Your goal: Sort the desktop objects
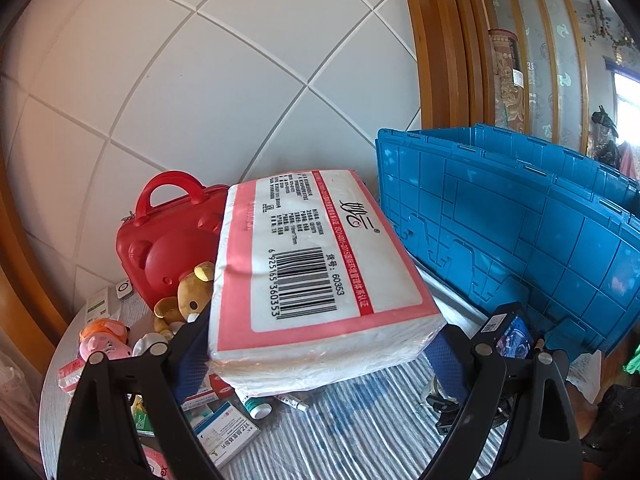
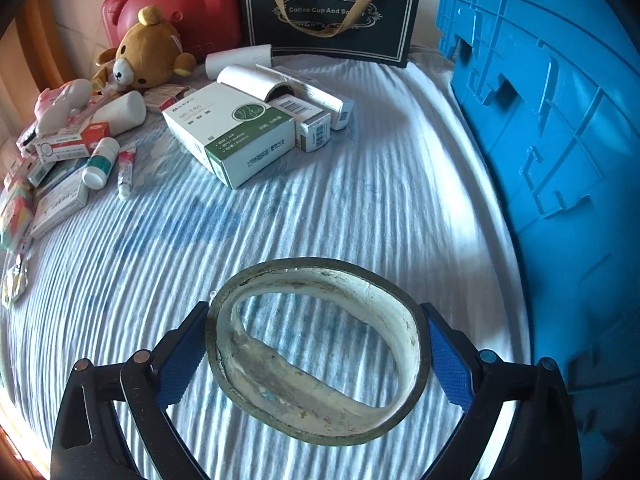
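Left gripper (image 1: 320,354) clamps the pink-and-white plastic-wrapped tissue pack (image 1: 316,268), right gripper (image 2: 318,354) squeezes the worn grey-rimmed tape roll (image 2: 320,416), both lifted, probably headed for the blue plastic crate (image 2: 560,152).

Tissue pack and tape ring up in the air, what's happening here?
Someone is tidying a messy table. The left gripper holds a tissue pack lifted above the table, beside the blue crate. The right gripper squeezes a tape ring. Boxes, bottles and a teddy still wait on the cloth.
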The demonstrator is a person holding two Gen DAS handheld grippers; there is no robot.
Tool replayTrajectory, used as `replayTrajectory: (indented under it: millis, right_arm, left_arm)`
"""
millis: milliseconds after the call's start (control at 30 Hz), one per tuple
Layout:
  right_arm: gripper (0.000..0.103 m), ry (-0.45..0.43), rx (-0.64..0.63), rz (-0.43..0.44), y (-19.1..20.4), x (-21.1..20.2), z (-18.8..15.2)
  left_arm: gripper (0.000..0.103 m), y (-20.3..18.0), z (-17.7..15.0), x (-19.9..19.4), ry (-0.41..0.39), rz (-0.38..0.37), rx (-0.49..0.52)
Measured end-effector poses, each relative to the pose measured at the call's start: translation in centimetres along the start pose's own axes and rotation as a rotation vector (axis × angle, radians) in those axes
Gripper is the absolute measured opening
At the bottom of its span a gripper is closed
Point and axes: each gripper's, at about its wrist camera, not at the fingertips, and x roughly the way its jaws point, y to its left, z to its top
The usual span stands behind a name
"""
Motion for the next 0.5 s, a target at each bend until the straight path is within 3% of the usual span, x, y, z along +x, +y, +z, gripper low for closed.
replayTrajectory:
  millis: [233,500]
  right_arm:
    - [0.098,-0.153,0.027,-0.008,0.5,-8.0,1.3]
    - [0.098,-0.456,0.057,-0.021,1.2,-22.8,2.5]
  left_arm:
    - [0.092,-0.8,0.5,-1.0,-0.028,-0.015,0.024]
    - [0.092,-1.0,2.6,-2.9,-0.103,-0.031,0.026]
